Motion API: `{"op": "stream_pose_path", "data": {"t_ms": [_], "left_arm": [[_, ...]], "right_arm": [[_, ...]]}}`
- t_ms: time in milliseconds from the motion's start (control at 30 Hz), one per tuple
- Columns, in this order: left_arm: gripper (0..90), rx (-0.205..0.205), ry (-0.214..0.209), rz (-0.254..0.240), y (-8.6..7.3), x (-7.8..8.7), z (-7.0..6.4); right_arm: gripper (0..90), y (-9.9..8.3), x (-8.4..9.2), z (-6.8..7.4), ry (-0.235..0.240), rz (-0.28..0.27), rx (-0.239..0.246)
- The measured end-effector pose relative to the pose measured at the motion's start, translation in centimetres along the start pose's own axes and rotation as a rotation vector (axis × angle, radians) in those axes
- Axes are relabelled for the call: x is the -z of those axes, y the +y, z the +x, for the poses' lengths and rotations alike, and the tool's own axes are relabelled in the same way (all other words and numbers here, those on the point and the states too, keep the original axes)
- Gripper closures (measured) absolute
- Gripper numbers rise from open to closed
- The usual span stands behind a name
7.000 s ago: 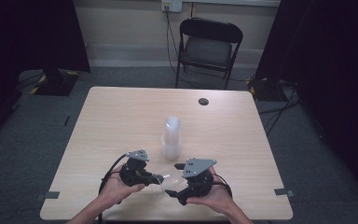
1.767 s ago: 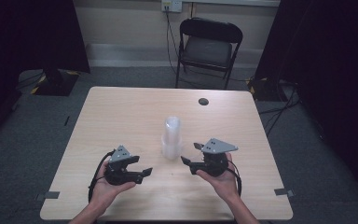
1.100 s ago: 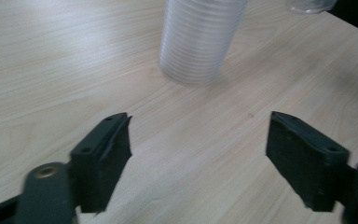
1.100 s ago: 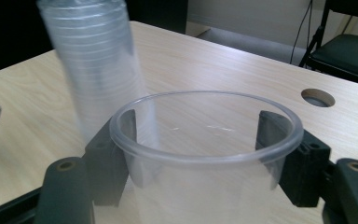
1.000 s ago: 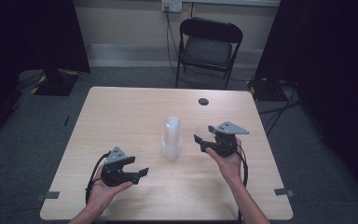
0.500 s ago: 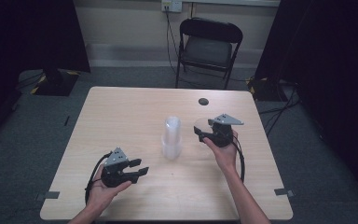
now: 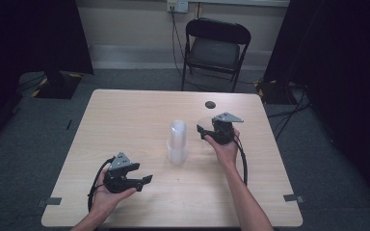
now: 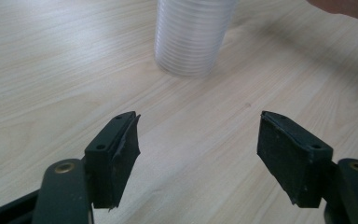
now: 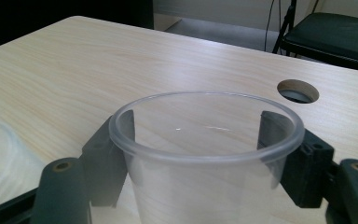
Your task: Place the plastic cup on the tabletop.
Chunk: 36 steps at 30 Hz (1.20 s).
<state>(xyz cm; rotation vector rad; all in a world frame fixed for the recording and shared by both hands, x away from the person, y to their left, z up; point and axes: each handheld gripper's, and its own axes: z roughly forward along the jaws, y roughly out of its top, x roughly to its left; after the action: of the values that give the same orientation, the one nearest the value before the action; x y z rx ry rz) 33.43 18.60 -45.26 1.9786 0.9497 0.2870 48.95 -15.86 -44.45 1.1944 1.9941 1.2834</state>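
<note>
Cup (image 9: 205,154) sits upright between the right gripper (image 7: 211,131) pads, carried right of the stack (image 7: 178,142) toward the table (image 7: 125,120) hole (image 7: 210,104); jaws have just been easing apart, so release looks near. Left gripper (image 7: 142,180) idles open, empty.

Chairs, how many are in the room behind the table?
1. A black folding chair stands on the floor past the table's far edge; its seat also shows in the right gripper view.
</note>
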Motion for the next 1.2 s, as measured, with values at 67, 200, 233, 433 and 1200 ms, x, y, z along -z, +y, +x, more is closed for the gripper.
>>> {"op": "stream_pose_path", "data": {"t_ms": [67, 200, 233, 433, 1200], "left_arm": [[28.3, -0.002, 0.001, 0.005, 0.0, -0.1, 0.0], [28.7, -0.01, 0.0, 0.013, 0.0, -0.1, 0.0], [28.8, -0.008, 0.002, 0.012, 0.0, -0.1, 0.0], [28.6, -0.009, 0.005, 0.021, -0.1, -0.2, 0.1], [33.2, 0.006, -0.004, 0.022, -0.1, -0.2, 0.6]], "right_arm": [[27.1, -0.1, -0.3, -0.2, -0.002, 0.0, -0.008], [26.7, -0.5, -1.0, -0.6, -0.009, 0.013, -0.023], [26.7, -0.7, -1.1, -0.7, -0.011, 0.018, -0.024], [27.0, -1.3, -1.1, -0.8, -0.006, 0.029, -0.025], [26.7, -3.8, 0.6, -1.2, 0.01, 0.089, -0.012]]}}
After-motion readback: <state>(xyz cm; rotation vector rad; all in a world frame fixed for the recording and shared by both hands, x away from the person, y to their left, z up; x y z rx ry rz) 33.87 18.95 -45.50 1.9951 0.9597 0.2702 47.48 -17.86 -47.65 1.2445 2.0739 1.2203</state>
